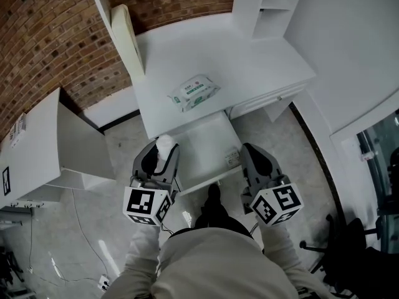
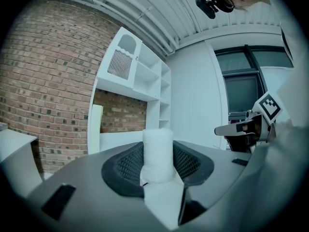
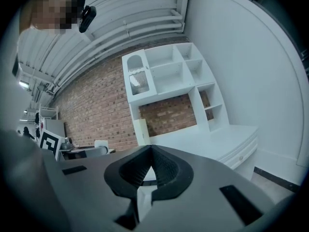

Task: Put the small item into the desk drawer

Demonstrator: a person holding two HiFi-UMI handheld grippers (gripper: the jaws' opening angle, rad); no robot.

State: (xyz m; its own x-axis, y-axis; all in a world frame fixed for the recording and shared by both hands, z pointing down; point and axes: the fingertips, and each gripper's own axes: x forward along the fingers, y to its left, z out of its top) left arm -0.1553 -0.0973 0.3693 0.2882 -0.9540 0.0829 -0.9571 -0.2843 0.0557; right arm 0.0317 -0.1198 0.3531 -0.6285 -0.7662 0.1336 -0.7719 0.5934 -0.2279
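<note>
My left gripper [image 1: 163, 148] is shut on a small white roll-shaped item [image 1: 166, 143], which stands upright between the pads [image 2: 157, 153]. It hovers at the left front corner of the open white desk drawer [image 1: 209, 143], which is pulled out below the desk top [image 1: 187, 55]. My right gripper [image 1: 248, 149] is at the drawer's right side, its tips together with nothing between them [image 3: 147, 154]. A pack of wet wipes [image 1: 194, 92] lies on the desk near its front edge. In the right gripper view the left gripper [image 3: 77, 152] shows at the far left.
A white board [image 1: 128, 39] leans at the desk's left end against the brick wall [image 1: 43, 36]. A low white table [image 1: 31, 145] stands at the left. A black chair base [image 1: 340, 248] sits at the lower right. Cables [image 1: 87, 242] lie on the floor.
</note>
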